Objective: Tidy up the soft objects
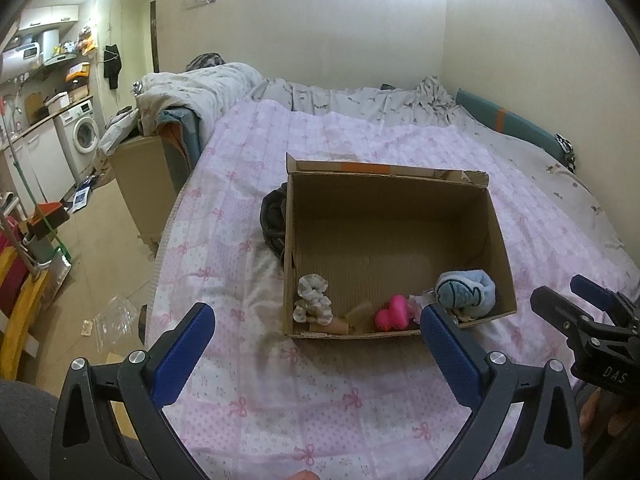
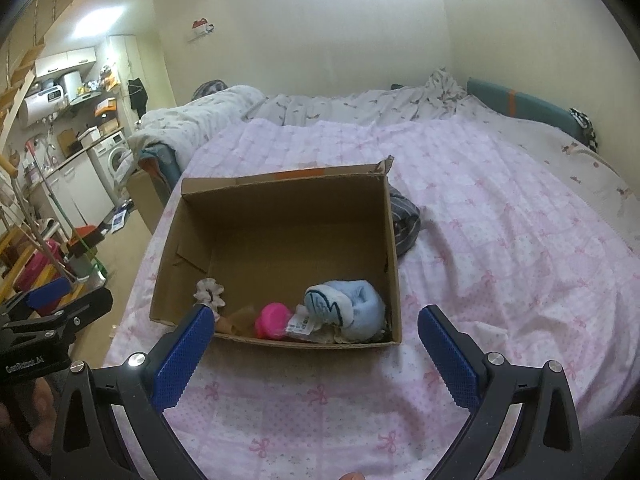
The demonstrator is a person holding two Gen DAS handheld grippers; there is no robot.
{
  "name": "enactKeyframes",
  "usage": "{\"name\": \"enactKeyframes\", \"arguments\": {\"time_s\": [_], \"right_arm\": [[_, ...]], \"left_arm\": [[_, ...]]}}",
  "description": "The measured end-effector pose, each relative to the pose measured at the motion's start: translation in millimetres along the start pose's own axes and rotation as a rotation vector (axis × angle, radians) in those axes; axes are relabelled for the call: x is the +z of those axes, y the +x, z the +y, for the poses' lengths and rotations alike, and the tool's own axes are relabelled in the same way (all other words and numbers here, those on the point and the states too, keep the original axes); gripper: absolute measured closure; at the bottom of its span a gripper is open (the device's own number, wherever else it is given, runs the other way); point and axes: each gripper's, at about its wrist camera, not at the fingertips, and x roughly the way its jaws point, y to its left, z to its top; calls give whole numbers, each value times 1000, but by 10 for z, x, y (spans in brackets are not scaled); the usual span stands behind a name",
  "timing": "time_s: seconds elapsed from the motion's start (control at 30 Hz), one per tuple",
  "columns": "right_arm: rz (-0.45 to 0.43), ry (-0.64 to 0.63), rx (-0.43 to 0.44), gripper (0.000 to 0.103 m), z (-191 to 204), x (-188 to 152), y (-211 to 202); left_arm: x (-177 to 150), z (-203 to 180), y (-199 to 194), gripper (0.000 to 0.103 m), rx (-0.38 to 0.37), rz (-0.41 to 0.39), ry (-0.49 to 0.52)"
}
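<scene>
An open cardboard box (image 1: 496, 216) (image 2: 392, 240) sits on the pink-patterned bed. Along its near wall lie a floral scrunchie (image 1: 314, 296) (image 2: 210, 290), a pink soft toy (image 1: 394, 312) (image 2: 274, 318), a light blue fish-print plush (image 1: 466, 290) (image 2: 348, 308) and a brown piece (image 1: 358, 314). A dark striped cloth (image 1: 274, 218) (image 2: 406, 218) lies on the bed beside the box. My left gripper (image 1: 316, 350) is open and empty, in front of the box. My right gripper (image 2: 316, 354) is open and empty, also just before the box; it shows at the left wrist view's right edge (image 1: 576, 300).
A rumpled grey duvet (image 1: 208, 84) and pillows lie at the bed's far end, by the wall. The bed's left edge (image 1: 160, 264) drops to a floor with a cardboard box (image 1: 140, 184), plastic bags and a kitchen area with a washing machine (image 1: 82, 134).
</scene>
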Motion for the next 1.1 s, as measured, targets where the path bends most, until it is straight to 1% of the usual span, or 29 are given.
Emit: {"name": "enactKeyframes", "arguments": {"time_s": [0.17,0.23,0.6,1.1], "right_arm": [[3,-3,-1,0,4,2,-7],[1,-4,0,0,5,4,-8],[3,-9,-3,0,16,9,1],[4,-11,-3,0,20,9,10]], "left_arm": [[-12,-5,27,1,5,12,5],[-16,-1,33,1,-6,13,1],[-41,54,45,1,-18,17,-19],[-36,64,59,1,-16,24,-25]]}}
